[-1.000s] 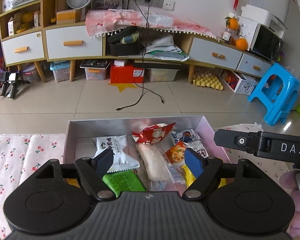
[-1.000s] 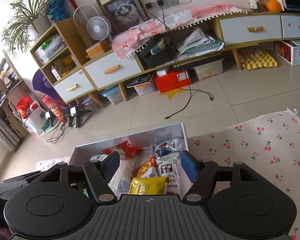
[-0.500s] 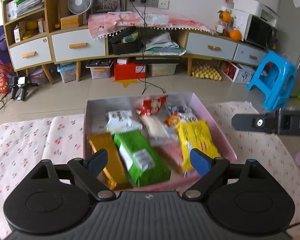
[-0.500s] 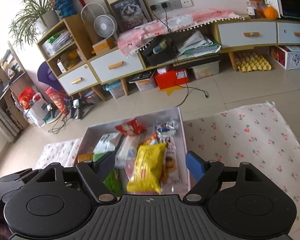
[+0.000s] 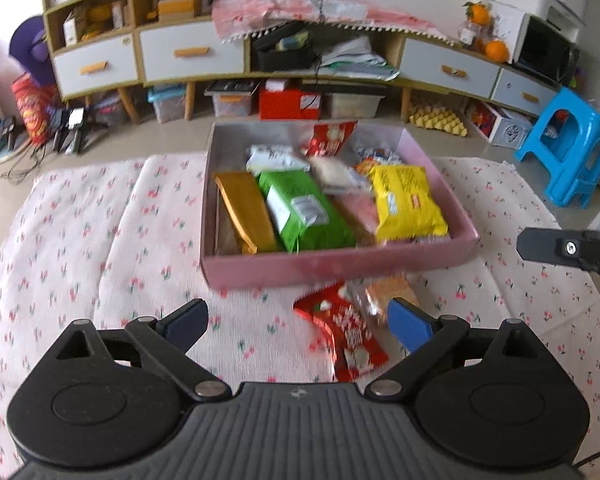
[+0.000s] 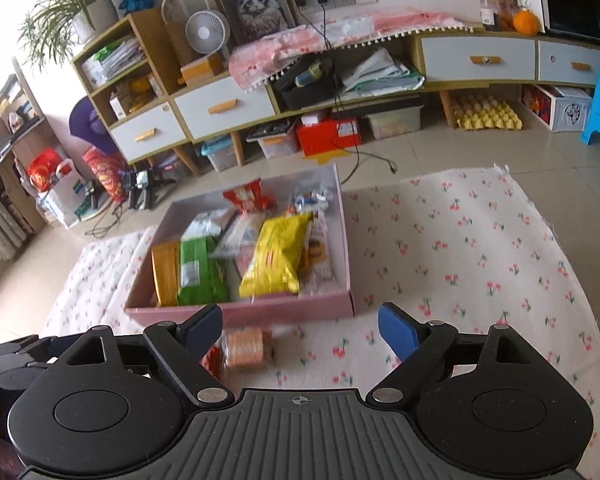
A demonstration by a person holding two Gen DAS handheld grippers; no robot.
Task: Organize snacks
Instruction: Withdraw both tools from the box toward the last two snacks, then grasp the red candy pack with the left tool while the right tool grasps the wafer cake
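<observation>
My left gripper (image 5: pixel 296 322) stands wide with nothing between the pads; its jaws have just been opening; my right gripper (image 6: pixel 300 330) likewise wide and empty, jaws just been opening too; I read both as spread ready for a fresh pick, not carrying.

Just ahead of the left gripper, toward its right finger, lies a red snack packet (image 5: pixel 342 330) flat on the cherry-print cloth (image 5: pixel 100 240); touching it on the right, a clear pack of orange biscuits (image 5: pixel 382 300); in the right-wrist view that same biscuit pack (image 6: pixel 246 346) sits just beyond my left-hand finger, off the centre line; these two look like the stragglers, outside the box, so they are the likely next targets.

Further out from both grippers, the pink box (image 5: pixel 340 266) sits on the cloth with its near wall facing me; inside, packets lie side by side, long axes running away from me: a gold packet (image 5: pixel 242 208) at left, a green packet (image 5: pixel 304 208) beside it, a yellow packet (image 5: pixel 406 200) at right, smaller wrappers behind; rows like that seem meant to save room and keep labels up.

Pose: both grippers point forward and downward at the cloth short of the box, roughly level across the fingers; the right gripper's finger (image 5: pixel 568 248) shows at the right edge of the left view, well apart from the left gripper; frames are slightly blurred.
</observation>
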